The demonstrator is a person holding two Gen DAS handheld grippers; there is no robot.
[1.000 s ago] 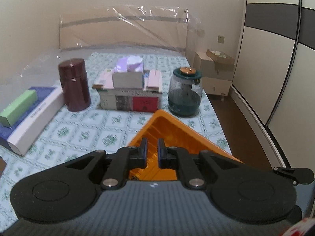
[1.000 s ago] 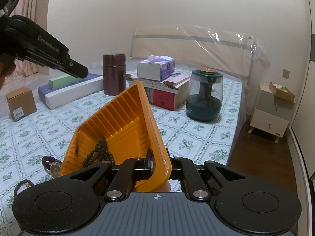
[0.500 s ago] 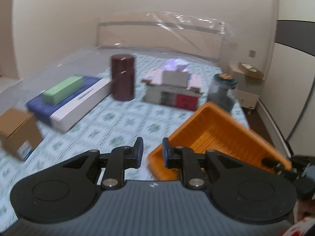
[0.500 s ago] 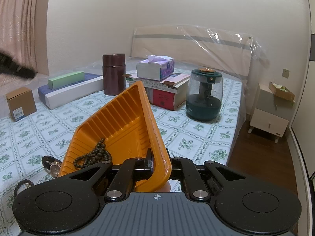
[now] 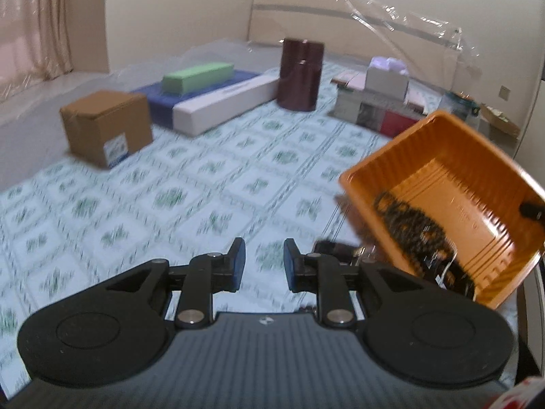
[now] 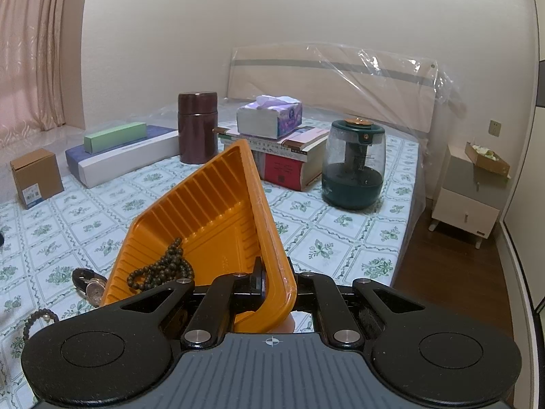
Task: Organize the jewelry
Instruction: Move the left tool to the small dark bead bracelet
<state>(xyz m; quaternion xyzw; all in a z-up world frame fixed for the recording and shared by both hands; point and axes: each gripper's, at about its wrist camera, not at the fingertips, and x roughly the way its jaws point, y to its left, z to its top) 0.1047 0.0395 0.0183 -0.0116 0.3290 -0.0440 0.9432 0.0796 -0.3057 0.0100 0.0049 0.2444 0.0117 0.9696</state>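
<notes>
A second before, the left gripper (image 5: 261, 260) faced the tray's (image 6: 218, 211) corner; it had since swung left over the patterned sheet (image 5: 190, 184), jaws opening on nothing. The right gripper (image 6: 277, 281) stayed pinching the ribbed orange tray's rim, tilted, dark beads (image 6: 160, 267) pooled low inside. A blurred watch (image 6: 89, 284), probably, lay half hidden beside it.
</notes>
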